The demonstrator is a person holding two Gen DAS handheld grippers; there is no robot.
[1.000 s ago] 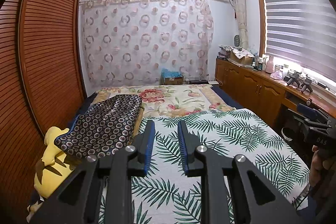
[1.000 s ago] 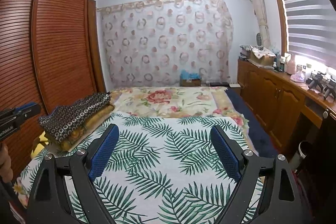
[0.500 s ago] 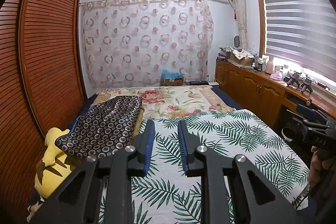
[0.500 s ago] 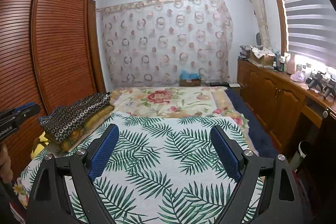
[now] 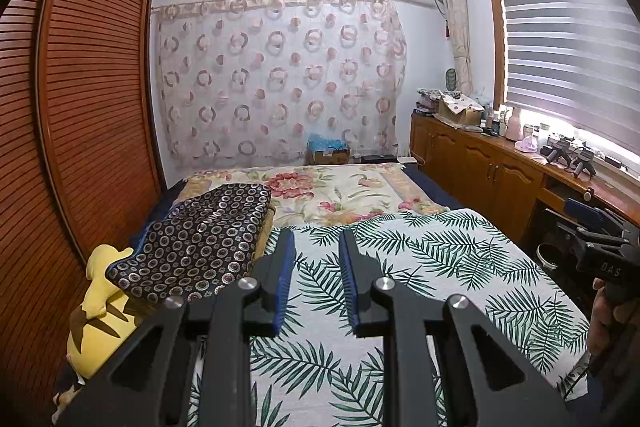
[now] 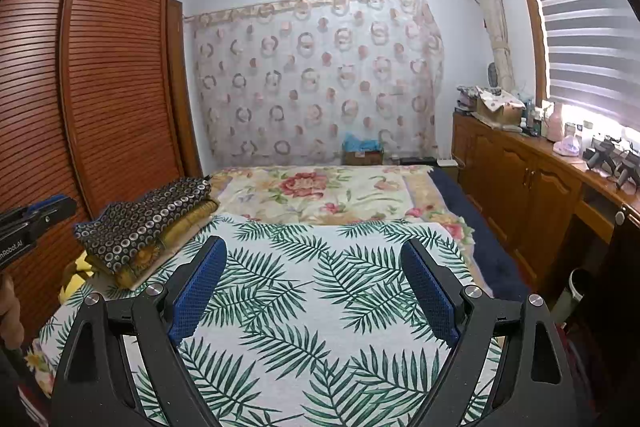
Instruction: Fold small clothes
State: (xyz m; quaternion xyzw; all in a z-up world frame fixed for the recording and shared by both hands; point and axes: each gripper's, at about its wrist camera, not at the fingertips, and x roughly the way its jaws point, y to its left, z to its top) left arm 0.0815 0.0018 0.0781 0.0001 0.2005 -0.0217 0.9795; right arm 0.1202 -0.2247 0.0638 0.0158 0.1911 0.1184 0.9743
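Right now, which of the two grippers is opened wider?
The right gripper: its blue pads stand far apart over the palm-leaf cloth. The left gripper shows only a narrow gap.

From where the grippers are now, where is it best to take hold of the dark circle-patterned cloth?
Probably the dark circle-patterned cloth by its near corner, coming from the palm-leaf sheet side: that corner overhangs the stack, so a gripper finger could slip under it.
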